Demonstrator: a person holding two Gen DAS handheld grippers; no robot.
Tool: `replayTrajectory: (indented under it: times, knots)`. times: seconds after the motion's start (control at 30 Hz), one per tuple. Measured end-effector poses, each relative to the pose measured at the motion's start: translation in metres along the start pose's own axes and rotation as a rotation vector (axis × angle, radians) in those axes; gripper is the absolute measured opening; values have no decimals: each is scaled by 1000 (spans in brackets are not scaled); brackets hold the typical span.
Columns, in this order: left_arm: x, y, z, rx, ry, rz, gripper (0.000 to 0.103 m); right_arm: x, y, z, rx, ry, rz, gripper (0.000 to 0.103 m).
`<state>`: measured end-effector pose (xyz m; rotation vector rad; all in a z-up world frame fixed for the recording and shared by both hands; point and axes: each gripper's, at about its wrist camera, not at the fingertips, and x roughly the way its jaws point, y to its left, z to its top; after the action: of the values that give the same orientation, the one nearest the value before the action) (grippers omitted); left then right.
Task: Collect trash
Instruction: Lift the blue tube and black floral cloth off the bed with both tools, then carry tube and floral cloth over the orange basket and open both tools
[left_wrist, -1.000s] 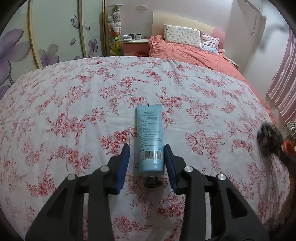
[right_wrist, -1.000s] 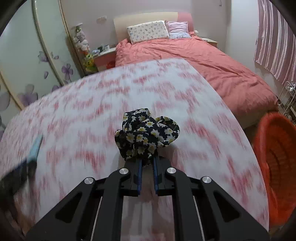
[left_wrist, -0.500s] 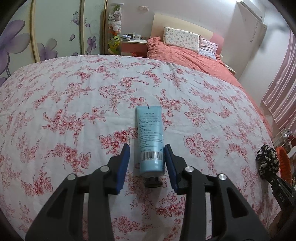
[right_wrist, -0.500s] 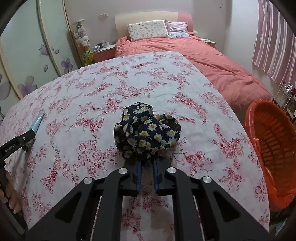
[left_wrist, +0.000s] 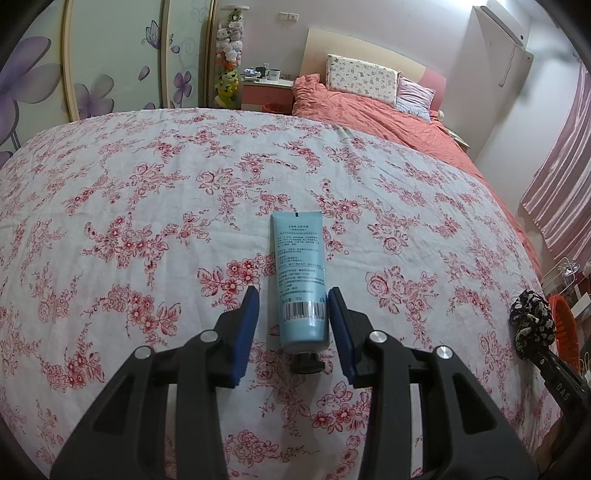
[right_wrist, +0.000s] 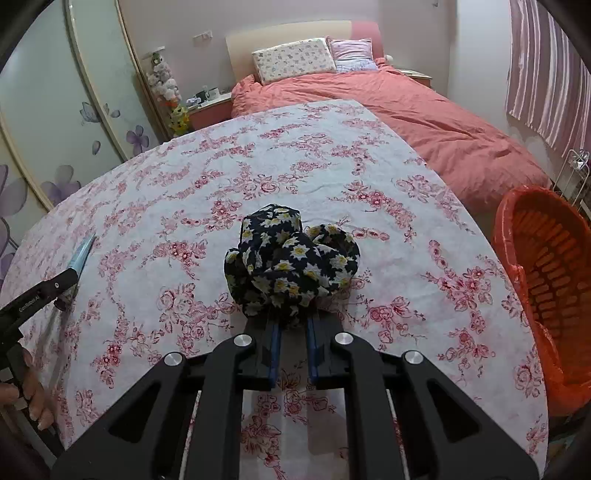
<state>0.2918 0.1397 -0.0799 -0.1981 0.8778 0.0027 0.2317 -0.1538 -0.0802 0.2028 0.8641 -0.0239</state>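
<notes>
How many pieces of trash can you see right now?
2. The blue tube lies on the floral sheet between the left tool's open jaws; the daisy-print cloth is clamped in the right tool. Others may be hidden.

A white cloth printed with red roses (left_wrist: 155, 206) covers the surface. A light-blue plastic tube with a black cap (left_wrist: 301, 280) lies flat on it, cap toward the camera.

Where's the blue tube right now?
In the left wrist view, the blue tube lies on the flowered sheet, cap end between the left gripper pads, which straddle it with a gap on the left side.
</notes>
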Motion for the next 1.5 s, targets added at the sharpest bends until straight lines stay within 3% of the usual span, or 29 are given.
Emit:
replayTrajectory:
  times: [0.6, 0.7, 1.0, 1.3, 1.5]
  knots:
    - [-1, -8, -2, 39, 3, 29, 39, 0, -3, 0, 19, -1, 26, 11]
    - [2, -19, -2, 83, 10, 69, 28, 0, -3, -1, 11, -2, 31, 11]
    - [-4, -20, -6, 93, -4, 79, 27, -19, -11, 2, 34, -62, 75, 7]
    - [-26, -38, -8, 135, -33, 58, 27, -50, -25, 9, 63, -129, 81, 7]
    - [-51, -77, -9, 185, -68, -11, 27, -80, -47, 13, 103, -199, 71, 7]
